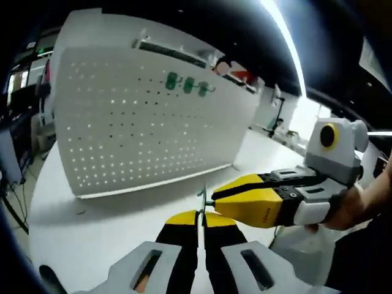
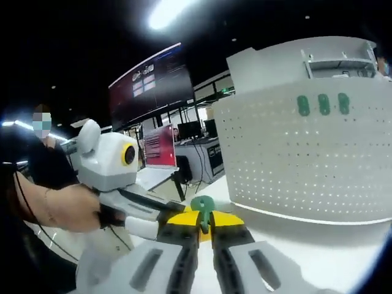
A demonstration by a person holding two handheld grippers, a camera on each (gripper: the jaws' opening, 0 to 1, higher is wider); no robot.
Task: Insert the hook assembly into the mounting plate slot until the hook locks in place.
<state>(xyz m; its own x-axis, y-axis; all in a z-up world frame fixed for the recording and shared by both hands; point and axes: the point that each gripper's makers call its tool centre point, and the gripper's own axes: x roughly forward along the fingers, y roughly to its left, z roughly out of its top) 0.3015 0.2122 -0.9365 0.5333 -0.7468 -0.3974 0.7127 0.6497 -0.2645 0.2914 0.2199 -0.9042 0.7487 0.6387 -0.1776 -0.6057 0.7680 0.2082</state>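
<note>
In the right gripper view, the right gripper [image 2: 204, 222] has its fingers clamped on a small green hook [image 2: 203, 207], which stands up between the yellow tips. The left gripper [image 2: 160, 215] comes in from nine o'clock, its tips touching or nearly touching the hook. In the left gripper view, the left gripper [image 1: 200, 216] has its fingers together, seemingly pinching the thin hook [image 1: 201, 195]. The white pegboard [image 1: 147, 122] stands on the white counter [image 1: 104, 226] toward twelve o'clock, carrying three green hooks [image 1: 187, 84] near its top edge.
</note>
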